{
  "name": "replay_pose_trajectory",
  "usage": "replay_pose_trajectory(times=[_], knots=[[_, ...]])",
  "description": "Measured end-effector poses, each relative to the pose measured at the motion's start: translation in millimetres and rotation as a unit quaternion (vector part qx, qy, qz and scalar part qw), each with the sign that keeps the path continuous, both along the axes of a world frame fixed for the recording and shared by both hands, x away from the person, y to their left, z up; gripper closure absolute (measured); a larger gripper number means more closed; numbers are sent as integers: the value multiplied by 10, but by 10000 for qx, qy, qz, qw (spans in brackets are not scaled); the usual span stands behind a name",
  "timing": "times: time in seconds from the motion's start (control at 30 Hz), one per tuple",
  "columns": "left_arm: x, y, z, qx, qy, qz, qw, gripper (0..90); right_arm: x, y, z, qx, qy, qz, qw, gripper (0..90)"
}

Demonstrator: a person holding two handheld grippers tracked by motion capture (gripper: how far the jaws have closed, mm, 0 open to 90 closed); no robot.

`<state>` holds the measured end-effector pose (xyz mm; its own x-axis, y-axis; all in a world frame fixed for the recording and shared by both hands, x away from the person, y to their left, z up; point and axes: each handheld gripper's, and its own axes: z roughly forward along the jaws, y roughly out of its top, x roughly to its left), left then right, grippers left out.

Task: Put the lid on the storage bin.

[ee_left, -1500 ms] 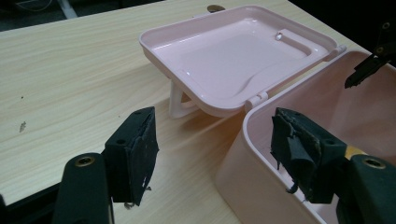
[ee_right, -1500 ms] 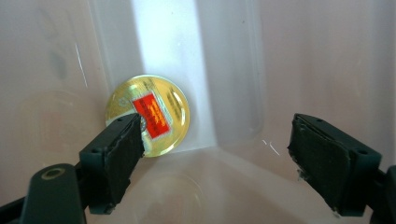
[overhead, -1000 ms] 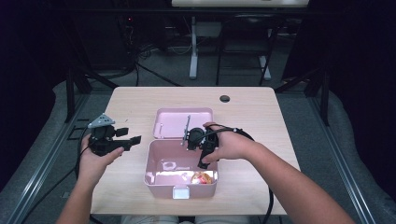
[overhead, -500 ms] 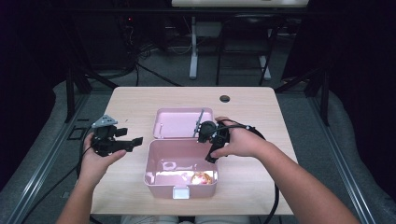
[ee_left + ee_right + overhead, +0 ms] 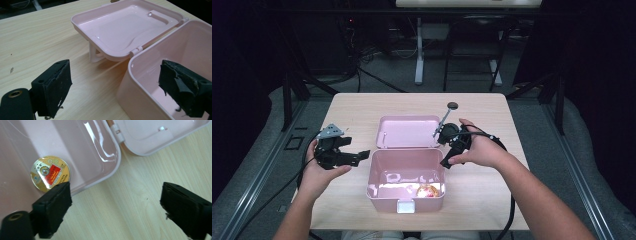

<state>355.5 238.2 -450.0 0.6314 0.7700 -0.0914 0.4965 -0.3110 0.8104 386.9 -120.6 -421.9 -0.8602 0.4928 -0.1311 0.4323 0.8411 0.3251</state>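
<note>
Beside the right wall of the open pink box [image 5: 406,172], the right gripper [image 5: 451,150] hangs over bare tabletop with its jaws spread wide and nothing between them; they have just been opening. Left of the box, the left gripper [image 5: 343,156] is likewise released and empty, its jaws pointing at the box's left wall. The round gold tin with a red label [image 5: 428,190] lies flat on the box floor near the front right corner. The pale wood-grain table [image 5: 362,107] stands on grey flooring, with dark stands, cables and a white post behind it. The right gripper view shows the tin's label [image 5: 50,173] from above, near the box's rounded corner, and the hinge where the lid [image 5: 160,135] joins the box. The left gripper view shows the lid [image 5: 125,27] laid back and propped clear of the table on its folded white handle [image 5: 95,53], with the box's left rim [image 5: 147,72] reaching between the jaws. A small dark disc [image 5: 452,105] lies near the far edge. Open table surrounds both grippers on their outer sides.
</note>
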Motion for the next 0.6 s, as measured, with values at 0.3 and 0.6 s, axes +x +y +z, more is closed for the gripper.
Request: replay_pose_trajectory(times=[0.3,0.6], knots=[[4,31,-16,-39,-108,4,9999,205,42,-137,-85,566,-417,-474,9964,28],[86,43,-54,-248,-116,245,9993,362,79,-374,-195,1228,-556,-1565,9784,189]])
